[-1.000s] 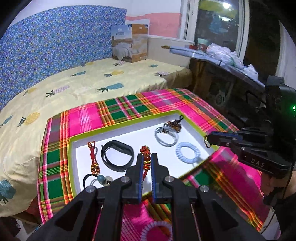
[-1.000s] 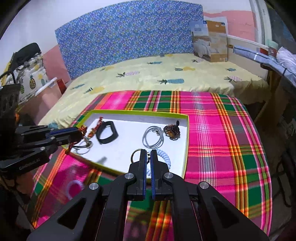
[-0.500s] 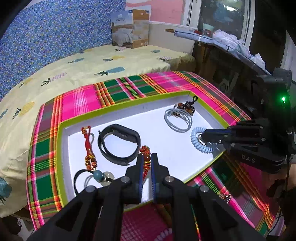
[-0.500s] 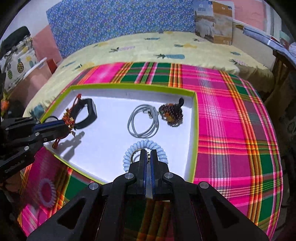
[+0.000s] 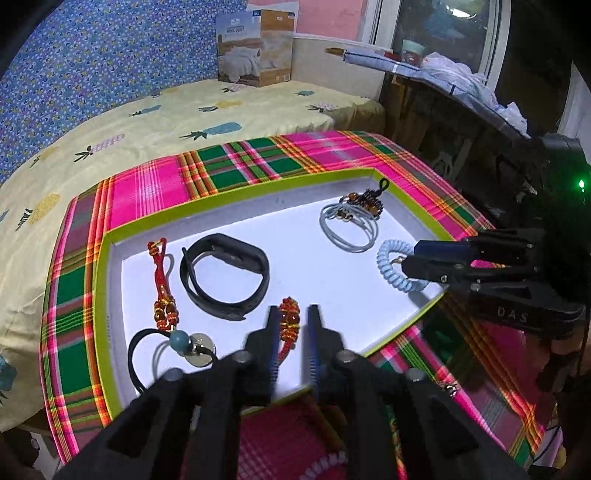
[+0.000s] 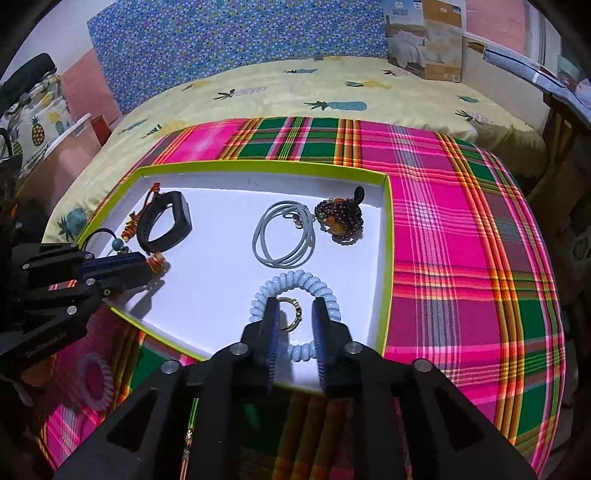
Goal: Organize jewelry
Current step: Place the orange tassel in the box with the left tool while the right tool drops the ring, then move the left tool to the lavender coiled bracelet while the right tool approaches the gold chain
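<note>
Both claws gape: left gripper around the limp beaded cord, right gripper around the light ring; pinch its rim at 6 o'clock.

A home bedroom: bed under a pineapple-print sheet, blue floral headboard, boxed quilt set, laundry by the window

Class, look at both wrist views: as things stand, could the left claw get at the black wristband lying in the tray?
Probably yes. The left claw is open beside the black wristband, which lies flat in the tray; only the red beaded cord sits between its fingers.
</note>
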`<state>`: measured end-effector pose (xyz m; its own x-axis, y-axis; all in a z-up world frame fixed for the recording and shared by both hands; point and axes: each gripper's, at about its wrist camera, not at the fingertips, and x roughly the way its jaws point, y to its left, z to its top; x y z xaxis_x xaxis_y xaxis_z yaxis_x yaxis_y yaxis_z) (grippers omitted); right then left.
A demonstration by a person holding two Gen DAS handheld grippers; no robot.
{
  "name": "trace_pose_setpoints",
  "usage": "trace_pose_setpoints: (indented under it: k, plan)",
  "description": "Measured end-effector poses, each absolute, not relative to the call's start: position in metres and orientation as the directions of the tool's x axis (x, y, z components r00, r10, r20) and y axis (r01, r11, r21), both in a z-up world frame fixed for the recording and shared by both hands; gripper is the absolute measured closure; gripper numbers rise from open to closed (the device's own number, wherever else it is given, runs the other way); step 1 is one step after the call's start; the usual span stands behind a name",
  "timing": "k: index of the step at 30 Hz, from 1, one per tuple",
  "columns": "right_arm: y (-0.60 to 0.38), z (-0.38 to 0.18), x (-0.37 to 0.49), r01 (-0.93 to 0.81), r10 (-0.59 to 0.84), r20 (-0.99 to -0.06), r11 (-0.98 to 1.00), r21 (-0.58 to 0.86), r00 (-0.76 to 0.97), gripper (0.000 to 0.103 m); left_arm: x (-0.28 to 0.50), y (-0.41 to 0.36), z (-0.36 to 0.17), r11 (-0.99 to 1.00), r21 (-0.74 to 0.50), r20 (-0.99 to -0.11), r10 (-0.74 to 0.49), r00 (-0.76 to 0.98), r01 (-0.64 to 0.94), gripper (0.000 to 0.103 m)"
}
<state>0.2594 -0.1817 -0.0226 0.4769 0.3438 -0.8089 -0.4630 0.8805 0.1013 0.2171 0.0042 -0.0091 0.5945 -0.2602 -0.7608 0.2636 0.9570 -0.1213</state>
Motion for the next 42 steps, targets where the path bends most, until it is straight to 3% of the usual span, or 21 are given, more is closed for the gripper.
trace_pose_setpoints:
  k: [20,42]
  plan:
    - [-0.209,0.020,0.171,-0.472,0.420,-0.703,0.871,0.136,0.573,0.076,0.118,0.031,0.029,0.973,-0.148,-0.663,-0.230,0.712,0.176,0.073]
    - [-0.212,0.016,0.096,-0.502,0.446,-0.681,0.855,0.133,0.581,0.076,0.055,0.021,0.013,0.981,-0.141,-0.686,-0.196,0.700,0.136,0.073]
